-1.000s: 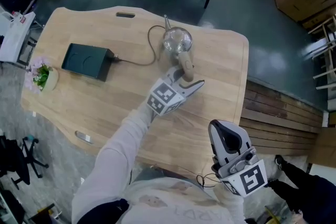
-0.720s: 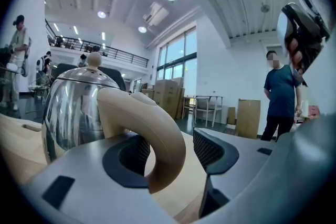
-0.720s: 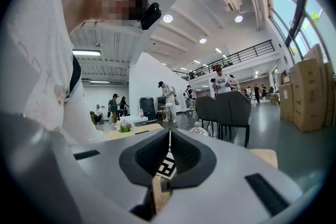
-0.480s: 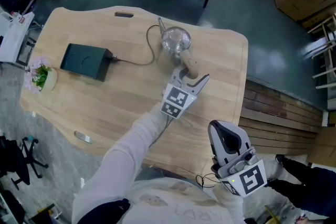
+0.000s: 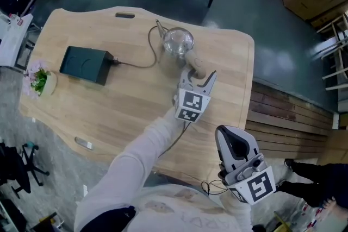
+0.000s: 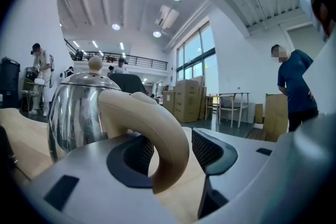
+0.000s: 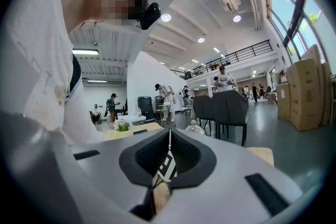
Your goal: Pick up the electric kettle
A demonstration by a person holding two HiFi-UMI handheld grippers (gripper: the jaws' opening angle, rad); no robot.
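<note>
Swung in behind the kettle [image 5: 178,42], my left tool [image 5: 197,74] straddles its handle [image 5: 194,62], jaws apart; closing and lifting remain, right tool [image 5: 235,138] closed, empty.

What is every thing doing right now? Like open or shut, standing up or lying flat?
Electric kettle: upright on the table, lid on.
Left gripper: open, jaws either side of the kettle's handle.
Right gripper: shut, empty.
Black box: flat on the table, cord attached.
Flower pot: upright.
</note>
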